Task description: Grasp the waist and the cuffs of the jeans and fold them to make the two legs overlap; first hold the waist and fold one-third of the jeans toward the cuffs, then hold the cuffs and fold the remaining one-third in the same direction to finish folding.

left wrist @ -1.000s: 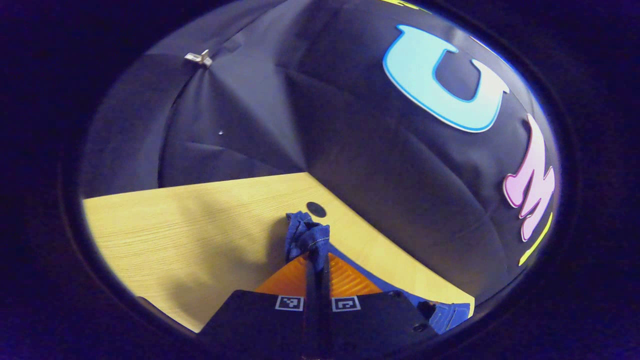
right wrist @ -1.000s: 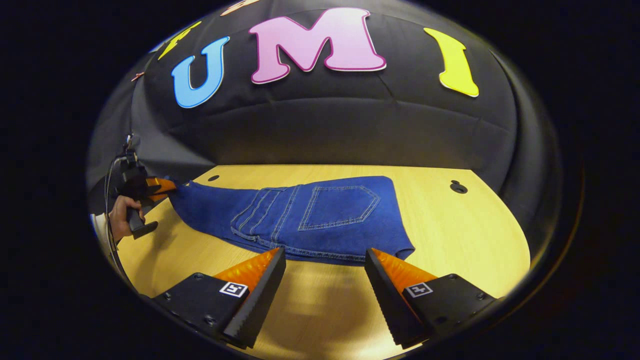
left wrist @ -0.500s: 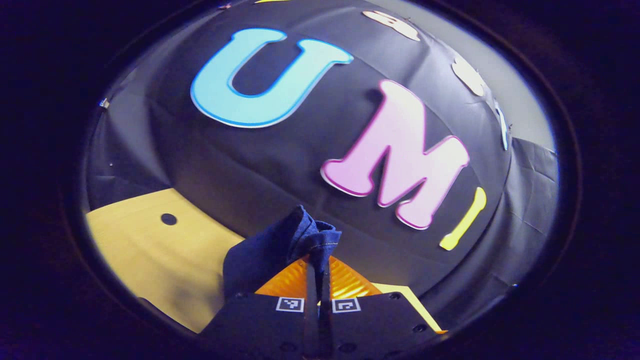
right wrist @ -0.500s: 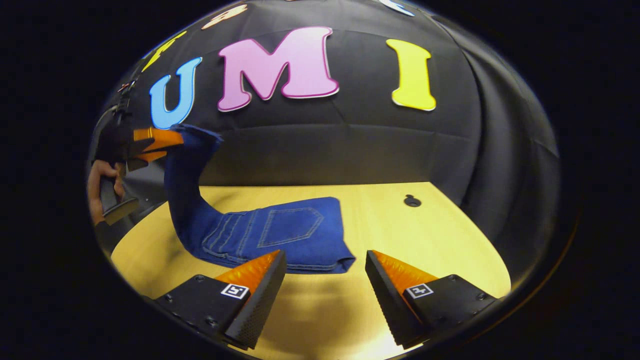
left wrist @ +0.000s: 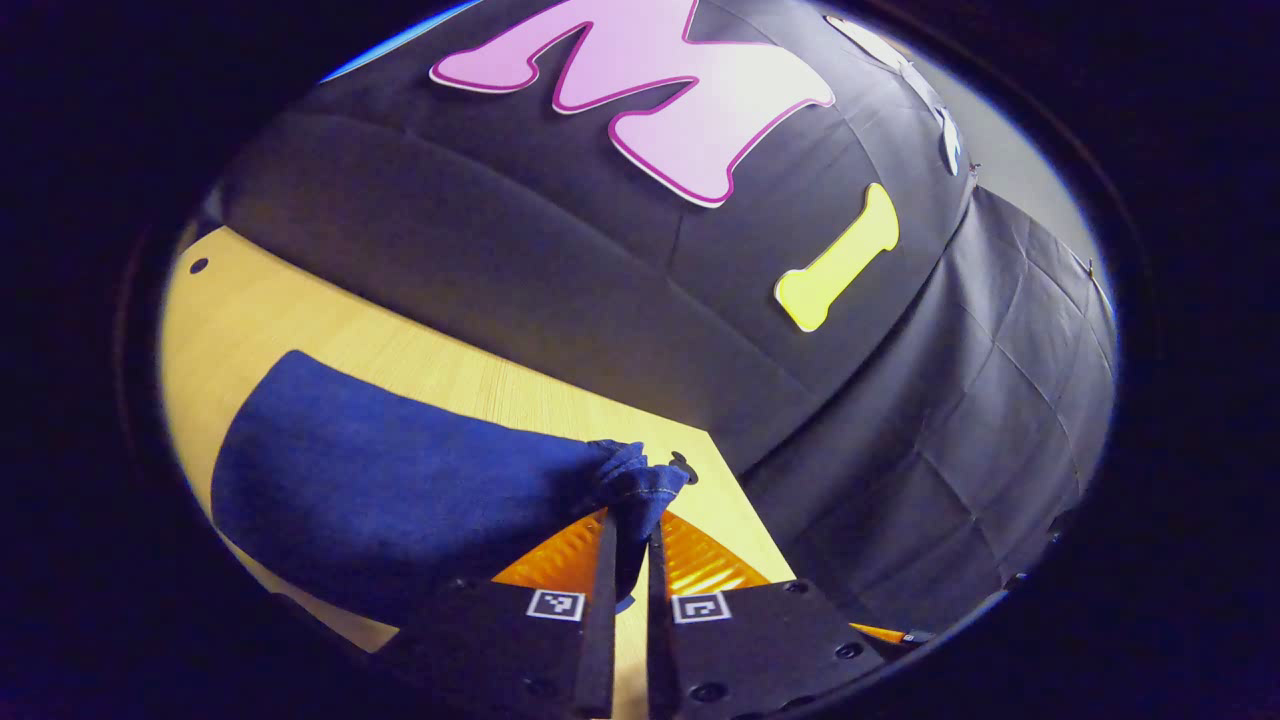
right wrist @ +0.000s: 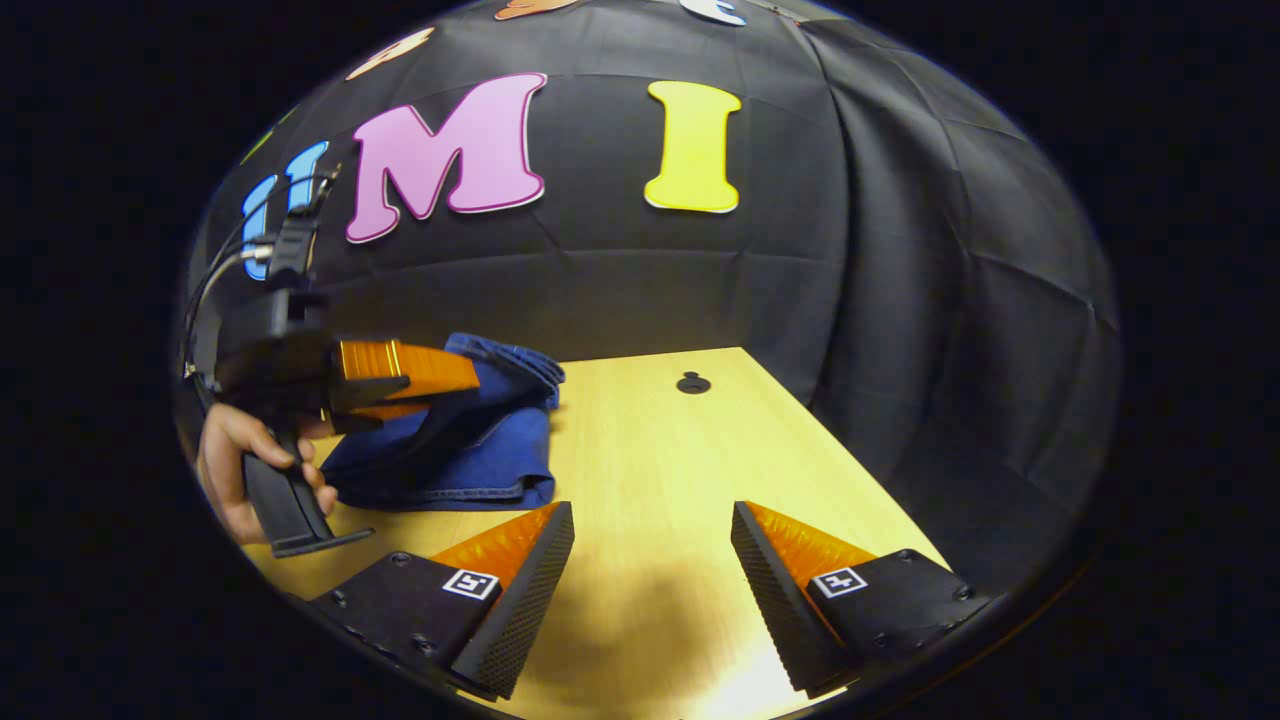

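Pinching the bunched cuffs (left wrist: 636, 480), the left hand-held gripper (left wrist: 626, 545) carries the jeans (right wrist: 470, 450) over the counter (right wrist: 650, 460); the right hand-held gripper (right wrist: 650, 560) gapes empty, and early release could skew the fold.

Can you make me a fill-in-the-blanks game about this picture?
1. The left gripper has its jaws shut on the cuffs of the ____.
2. The right gripper has its jaws ____ and holds nothing.
3. The jeans lie on a table made of ____.
4. A ____ holds the left gripper's black handle in the right gripper view.

Missing words: jeans; open; wood; hand
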